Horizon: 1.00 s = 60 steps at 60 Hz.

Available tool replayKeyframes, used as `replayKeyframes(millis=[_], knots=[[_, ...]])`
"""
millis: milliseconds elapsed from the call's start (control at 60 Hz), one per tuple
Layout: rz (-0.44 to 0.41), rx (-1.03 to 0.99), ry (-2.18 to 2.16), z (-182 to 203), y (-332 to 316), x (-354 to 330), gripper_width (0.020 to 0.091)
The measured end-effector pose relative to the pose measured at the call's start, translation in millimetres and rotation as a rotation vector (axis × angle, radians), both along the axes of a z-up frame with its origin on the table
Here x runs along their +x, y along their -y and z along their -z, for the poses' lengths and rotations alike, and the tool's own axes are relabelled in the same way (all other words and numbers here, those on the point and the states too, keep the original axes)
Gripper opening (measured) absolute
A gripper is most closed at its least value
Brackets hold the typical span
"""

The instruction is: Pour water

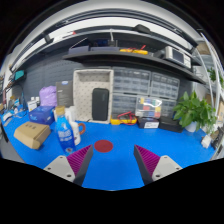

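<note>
A clear plastic water bottle [65, 133] with a blue label stands on the blue table [140, 135], just ahead of my left finger. A flat red round coaster [104, 146] lies on the table a little beyond the fingers, near the middle. My gripper [112, 162] is open, its two magenta-padded fingers spread wide with only bare blue table between them. It hovers over the table's near part and touches nothing.
A cardboard box [32, 135] and a purple bag [47, 97] sit at the left. A white cabinet with a dark door [92, 96] stands behind. Clear containers [149, 108] and a green plant [193, 110] stand at the right; small toys [125, 119] lie mid-table.
</note>
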<state>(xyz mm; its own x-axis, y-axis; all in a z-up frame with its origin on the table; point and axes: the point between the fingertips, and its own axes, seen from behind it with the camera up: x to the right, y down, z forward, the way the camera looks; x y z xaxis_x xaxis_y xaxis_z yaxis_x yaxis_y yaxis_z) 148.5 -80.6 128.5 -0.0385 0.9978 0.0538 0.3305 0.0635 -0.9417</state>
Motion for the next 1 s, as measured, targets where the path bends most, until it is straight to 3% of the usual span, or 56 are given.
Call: replayKeyframes(millis=[183,350,533,700,783,800,883,1000], knots=[[-0.116,-0.044,0.048,35,84,19,0.0854],[-0.105,-0.105,0.031,50,142,-8,0.0857],[-0.054,-0.075,-0.042,46,158,-57,0.0830],[-0.032,-0.049,-0.074,52,165,-86,0.0692],[-0.013,-0.058,-0.089,53,164,-92,0.0571],[-0.009,-0.063,-0.099,51,164,-92,0.0519],[0.003,-0.066,-0.103,52,163,-91,0.0473],[-0.001,-0.040,-0.092,54,165,-93,0.0328]])
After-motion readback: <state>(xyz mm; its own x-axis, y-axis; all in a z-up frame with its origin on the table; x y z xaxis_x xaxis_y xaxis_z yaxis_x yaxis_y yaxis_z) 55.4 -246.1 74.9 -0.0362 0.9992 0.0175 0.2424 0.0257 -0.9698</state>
